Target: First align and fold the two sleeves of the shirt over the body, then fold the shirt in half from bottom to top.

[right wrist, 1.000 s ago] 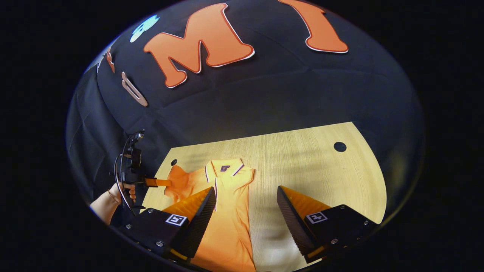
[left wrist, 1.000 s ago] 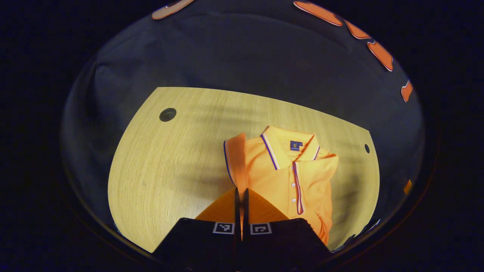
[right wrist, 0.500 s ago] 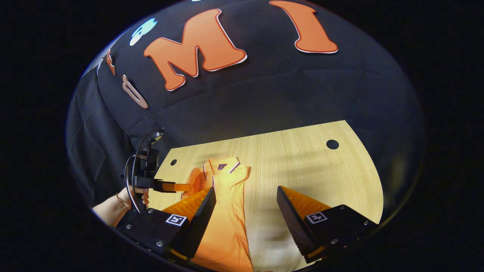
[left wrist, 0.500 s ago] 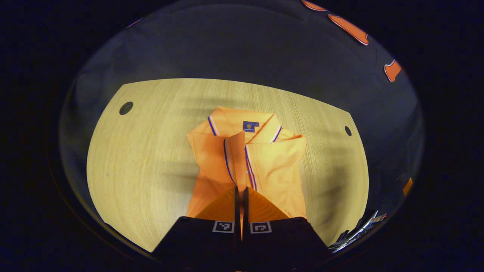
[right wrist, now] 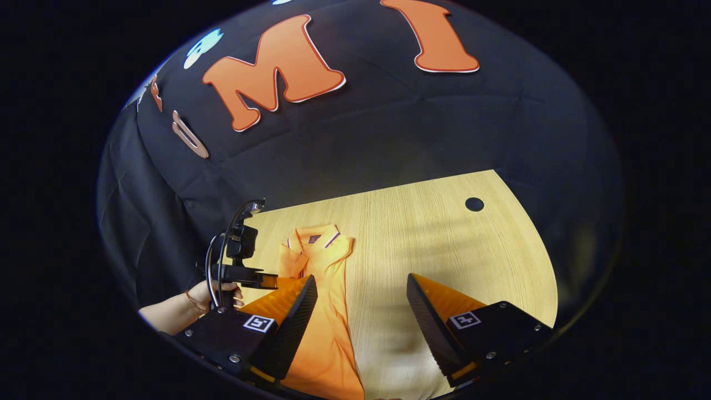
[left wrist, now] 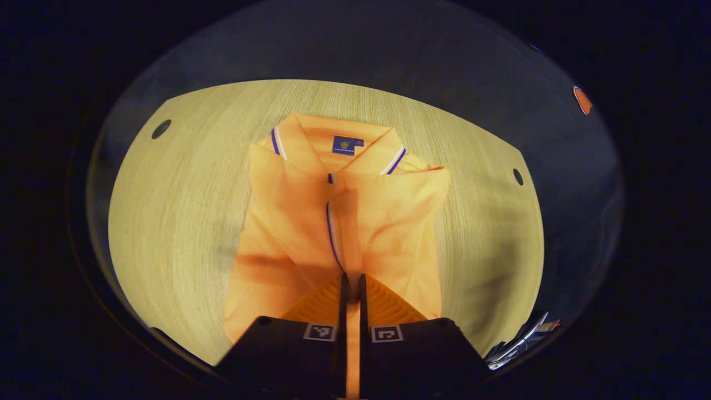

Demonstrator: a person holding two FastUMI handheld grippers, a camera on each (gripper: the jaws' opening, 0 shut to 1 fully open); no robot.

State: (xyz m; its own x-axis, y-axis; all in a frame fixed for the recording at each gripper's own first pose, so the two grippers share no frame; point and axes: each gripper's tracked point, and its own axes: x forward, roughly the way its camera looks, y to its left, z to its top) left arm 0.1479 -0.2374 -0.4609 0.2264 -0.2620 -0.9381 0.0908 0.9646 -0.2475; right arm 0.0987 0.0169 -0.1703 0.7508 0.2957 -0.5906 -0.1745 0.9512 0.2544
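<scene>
Orange sleeve pinched by left gripper, right gripper agape

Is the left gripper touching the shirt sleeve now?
Touching. In the left gripper view, the left gripper has its fingers closed on the striped edge of the sleeve, held over the shirt.

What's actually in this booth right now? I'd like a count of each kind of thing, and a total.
Shirts: 1, the orange polo shirt
Tables: 1, the wooden table
Grippers: 2, the left gripper pinching a shirt sleeve, the right gripper open above the table
Hands: 1, the hand holding the left gripper
Total: 5
</scene>
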